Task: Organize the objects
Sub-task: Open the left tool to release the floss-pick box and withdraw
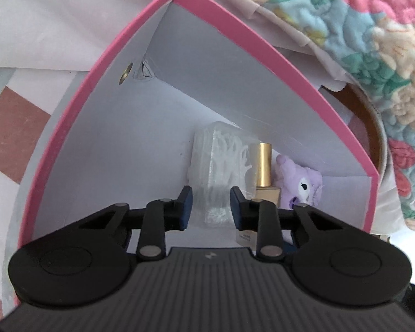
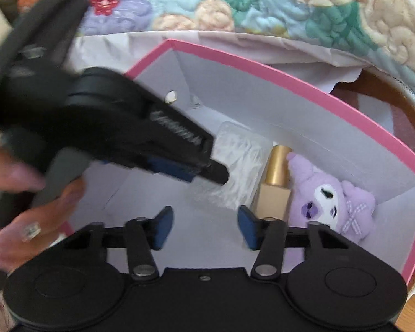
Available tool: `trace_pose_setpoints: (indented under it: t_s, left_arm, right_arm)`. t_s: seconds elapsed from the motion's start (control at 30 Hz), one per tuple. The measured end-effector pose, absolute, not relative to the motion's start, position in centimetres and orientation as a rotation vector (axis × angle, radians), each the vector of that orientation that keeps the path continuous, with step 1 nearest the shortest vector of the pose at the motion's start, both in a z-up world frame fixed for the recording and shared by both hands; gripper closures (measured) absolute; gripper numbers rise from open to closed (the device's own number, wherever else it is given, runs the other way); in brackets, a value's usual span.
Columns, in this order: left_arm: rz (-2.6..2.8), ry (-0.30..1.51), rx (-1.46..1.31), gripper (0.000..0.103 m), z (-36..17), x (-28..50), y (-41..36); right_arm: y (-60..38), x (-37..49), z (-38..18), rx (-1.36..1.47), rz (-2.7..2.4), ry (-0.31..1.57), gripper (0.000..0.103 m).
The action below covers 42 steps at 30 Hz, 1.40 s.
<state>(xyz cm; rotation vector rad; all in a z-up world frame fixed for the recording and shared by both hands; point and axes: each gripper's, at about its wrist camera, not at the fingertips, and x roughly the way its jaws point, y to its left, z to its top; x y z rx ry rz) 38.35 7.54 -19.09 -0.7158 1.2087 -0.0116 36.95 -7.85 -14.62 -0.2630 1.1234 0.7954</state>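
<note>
A pink box point(image 1: 251, 38) with a white inside holds a clear plastic case of white floss picks point(image 1: 221, 160), a beige bottle with a gold cap point(image 1: 265, 166) and a purple plush toy point(image 1: 301, 185). My left gripper point(image 1: 210, 207) is open, inside the box, with the clear case between and just beyond its fingers. In the right wrist view the same box point(image 2: 290, 74), case point(image 2: 240, 155), bottle point(image 2: 276, 177) and plush point(image 2: 334, 202) show. My right gripper point(image 2: 204, 227) is open and empty over the box floor. The left gripper point(image 2: 204, 171) reaches in from the left.
A quilted floral blanket point(image 1: 373, 27) lies behind and to the right of the box. White paper point(image 1: 41, 27) and a checked cloth point(image 1: 13, 127) lie to the left. A brown round table edge point(image 2: 387, 88) shows at the right.
</note>
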Motion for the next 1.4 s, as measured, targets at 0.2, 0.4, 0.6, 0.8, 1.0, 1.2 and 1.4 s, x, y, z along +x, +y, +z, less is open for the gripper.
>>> trace_pose_setpoints:
  t_s: [0.2,0.4,0.6,0.8,1.0,1.2,1.4]
  left_arm:
    - [0.017,1.210,-0.696,0.072,-19.2,38.4,7.0]
    - [-0.042,1.193,-0.559,0.068,-16.7,36.9,6.3]
    - [-0.020,1.171,-0.405,0.057,-13.1,33.9,5.8]
    - [-0.011,1.177,-0.271,0.041,-8.6,30.9,6.0]
    - [-0.010,1.207,-0.207,0.034,-4.6,28.0,6.4]
    - [-0.041,1.174,-0.226,0.030,-0.5,24.7,6.9]
    - [-0.062,1.132,-0.206,0.027,3.0,21.6,6.8]
  right_arm:
    - [-9.0,36.1,-14.0,-0.290,0.773,1.064,0.053]
    - [-10.3,34.9,-12.6,-0.191,0.774,1.020,0.053]
    - [-11.0,31.9,-10.7,-0.176,0.741,0.937,0.052]
    - [-12.4,30.3,-8.4,-0.125,0.681,0.927,0.048]
    - [-13.7,28.5,-5.1,-0.154,0.659,0.918,0.044]
    - [-15.0,27.1,-1.7,-0.122,0.645,0.946,0.041]
    - [-15.2,24.2,1.6,-0.130,0.683,0.927,0.037]
